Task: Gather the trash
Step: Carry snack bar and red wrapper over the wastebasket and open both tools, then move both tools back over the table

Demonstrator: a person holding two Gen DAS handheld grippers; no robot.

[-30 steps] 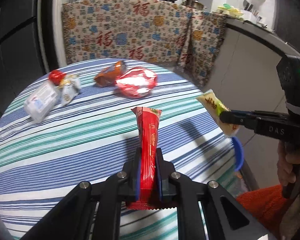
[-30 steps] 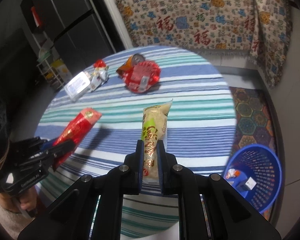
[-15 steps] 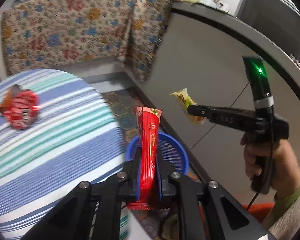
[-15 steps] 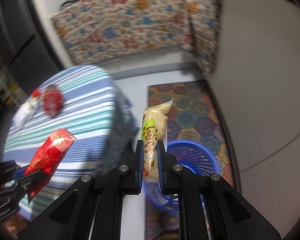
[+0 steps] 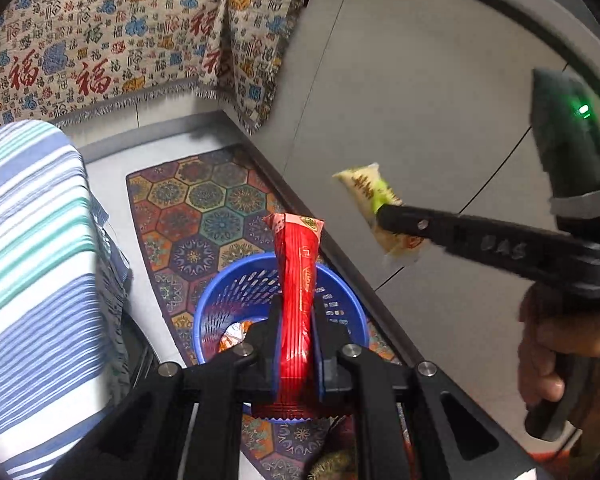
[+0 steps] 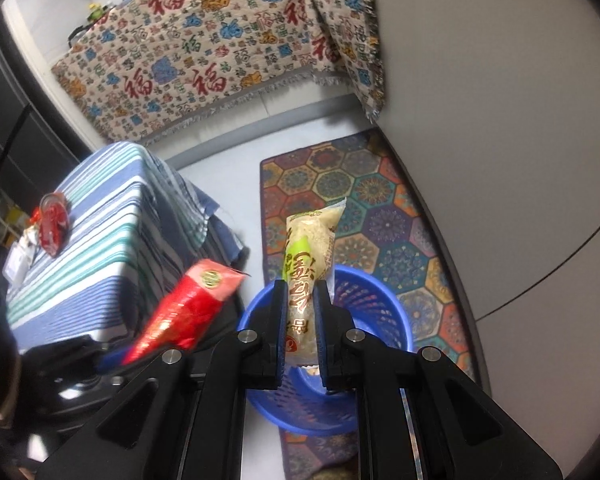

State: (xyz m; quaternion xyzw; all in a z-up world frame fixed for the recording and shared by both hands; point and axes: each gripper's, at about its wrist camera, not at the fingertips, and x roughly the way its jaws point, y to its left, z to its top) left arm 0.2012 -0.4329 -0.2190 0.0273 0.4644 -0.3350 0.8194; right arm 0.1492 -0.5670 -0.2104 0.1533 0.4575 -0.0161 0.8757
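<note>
Both grippers loaded, above the blue basket (image 5: 342,300).
I see left gripper (image 5: 296,316) clamped on the red wrapper (image 5: 298,264), right gripper (image 6: 301,304) clamped on the yellow-green snack packet (image 6: 308,256).

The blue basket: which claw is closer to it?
Probably the left. The left claw holds the red wrapper right over the basket. The right claw, holding the yellow wrapper, looks off to the side in that view.
</note>
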